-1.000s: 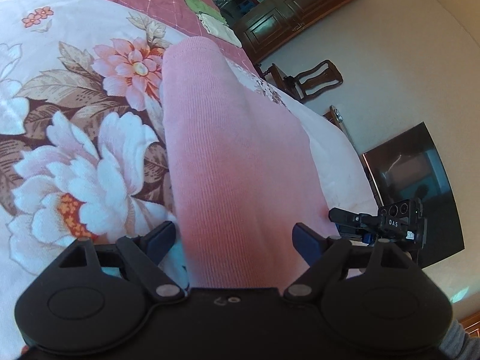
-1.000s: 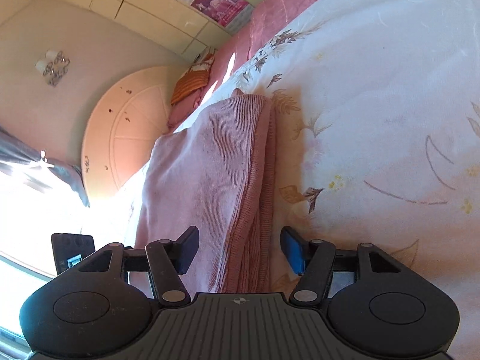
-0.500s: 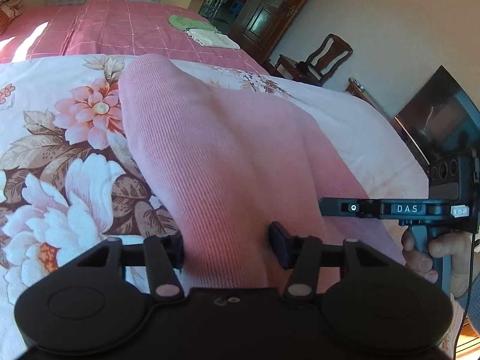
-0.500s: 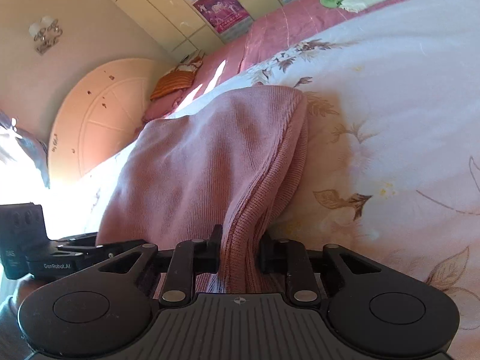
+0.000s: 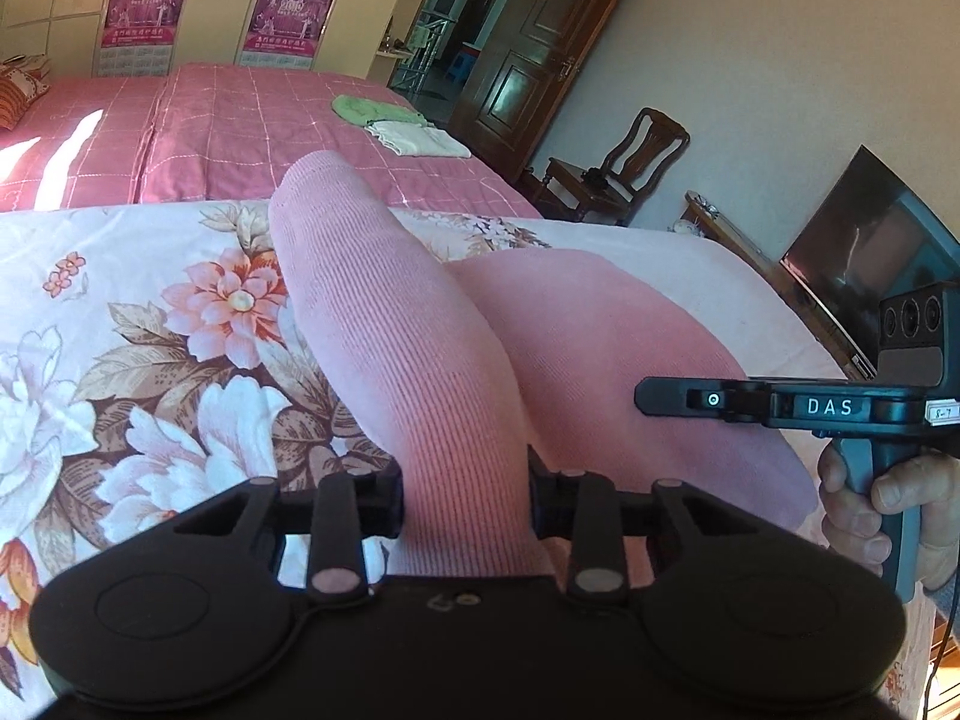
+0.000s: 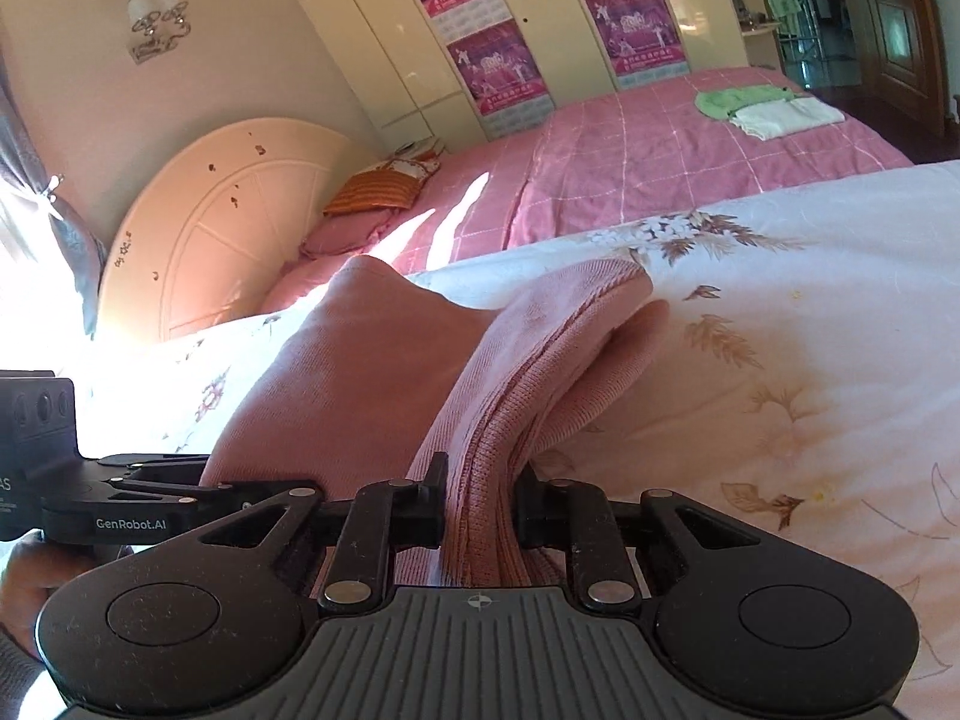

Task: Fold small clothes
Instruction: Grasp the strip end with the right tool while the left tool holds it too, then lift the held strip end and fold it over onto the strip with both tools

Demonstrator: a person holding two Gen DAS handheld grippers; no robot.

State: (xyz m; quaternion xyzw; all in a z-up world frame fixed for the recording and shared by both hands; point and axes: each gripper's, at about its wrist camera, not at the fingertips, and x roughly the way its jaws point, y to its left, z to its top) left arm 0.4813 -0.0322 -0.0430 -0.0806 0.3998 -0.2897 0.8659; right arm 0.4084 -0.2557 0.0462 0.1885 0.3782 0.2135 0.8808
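A pink ribbed knit garment lies on the floral bedspread, with its near end lifted off the cover. My left gripper is closing, and its pads press a bunched fold of this garment between them. In the right wrist view the garment rises in a ridge toward the camera, and my right gripper is shut on its ribbed edge. The two grippers stand side by side at the same end of the cloth. A hand holds the right gripper's handle.
Folded green and white clothes lie on the pink checked bed behind. A wooden chair, a dark door and a television stand to the right. A cream headboard and pillows are at the far left.
Both grippers went from open around the flat garment to shut on its near end. They have risen and rolled toward level, pulling the cloth up into ridges.
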